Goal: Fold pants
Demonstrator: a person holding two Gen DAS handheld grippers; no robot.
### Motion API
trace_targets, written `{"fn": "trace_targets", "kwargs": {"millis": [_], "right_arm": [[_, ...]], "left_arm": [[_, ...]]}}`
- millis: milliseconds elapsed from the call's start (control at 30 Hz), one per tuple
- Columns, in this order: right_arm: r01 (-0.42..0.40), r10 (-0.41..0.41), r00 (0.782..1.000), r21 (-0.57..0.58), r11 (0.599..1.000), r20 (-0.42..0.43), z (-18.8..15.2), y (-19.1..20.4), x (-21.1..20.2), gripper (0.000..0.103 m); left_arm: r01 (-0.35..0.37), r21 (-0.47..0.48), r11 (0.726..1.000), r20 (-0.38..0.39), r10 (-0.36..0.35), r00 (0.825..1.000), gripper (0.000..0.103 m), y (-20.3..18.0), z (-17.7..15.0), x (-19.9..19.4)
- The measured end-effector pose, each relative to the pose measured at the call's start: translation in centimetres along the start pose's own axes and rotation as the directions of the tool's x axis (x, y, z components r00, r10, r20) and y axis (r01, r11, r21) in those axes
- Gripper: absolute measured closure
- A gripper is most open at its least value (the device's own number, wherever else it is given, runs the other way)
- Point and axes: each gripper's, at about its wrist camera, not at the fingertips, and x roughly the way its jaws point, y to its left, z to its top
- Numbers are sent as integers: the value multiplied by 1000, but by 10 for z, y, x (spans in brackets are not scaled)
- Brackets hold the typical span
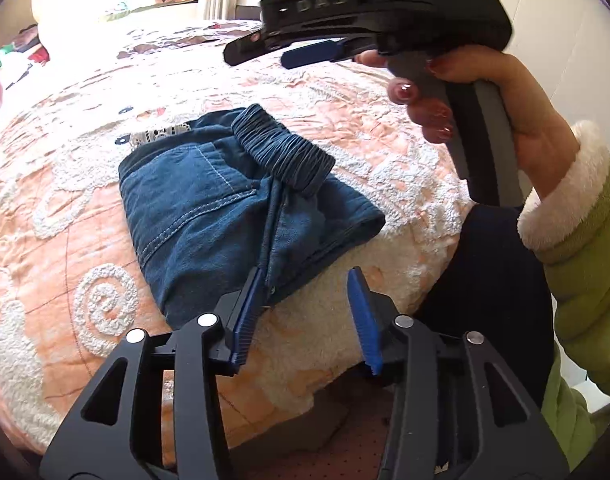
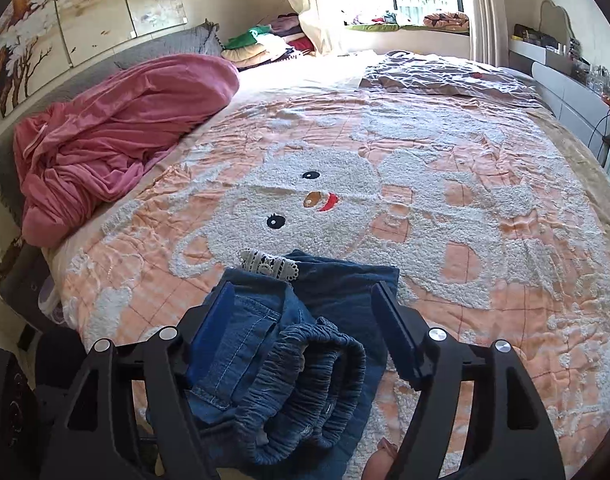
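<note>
Lying folded at centre frame on the peach bedspread [image 1: 345,92], the denim pants [image 1: 225,208] run lengthwise from lower left to upper right, nearest the wide-open, empty left gripper [image 1: 309,312]; the right gripper [image 2: 305,336] hovers above their elastic waistband [image 2: 305,392], fingers also wide, gripping nothing.

Just ahead of the left gripper's ribbed blue finger pads [image 1: 361,312] lie the folded dark-blue denim pants [image 1: 209,216], stitched in pale thread, with a gathered blue-grey elastic waistband [image 1: 283,150] and a strip of white lace trim [image 2: 269,264] at the far edge. Under them spreads the peach quilted bedspread [image 2: 485,264], patterned with fluffy white shapes (a face with black eyes and a red mouth). Far left of the right gripper sits a crumpled rose-pink blanket [image 2: 117,128].
</note>
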Motion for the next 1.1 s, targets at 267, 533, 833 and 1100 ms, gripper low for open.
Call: {"fn": "trace_targets", "kwargs": {"millis": [267,533,833,1100], "right_arm": [[14,-18,997,57,998,71,-12,-15,-35,23],[36,-43,997,92,995,70,-34,-27,-49,14],[43,-54,995,132,990,87,-46,-36,-56,13],[67,-81,992,139,988,100,-46,-37,-58,8]], "left_arm": [[-6,1,1000,26,6,1000,55,-6,9,-14],[-40,-8,999,51,40,998,37,-3,20,-23],[-106,-66,992,80,111,991,25,20,35,-34],[-144,-123,982,83,155,984,14,38,41,-36]]}}
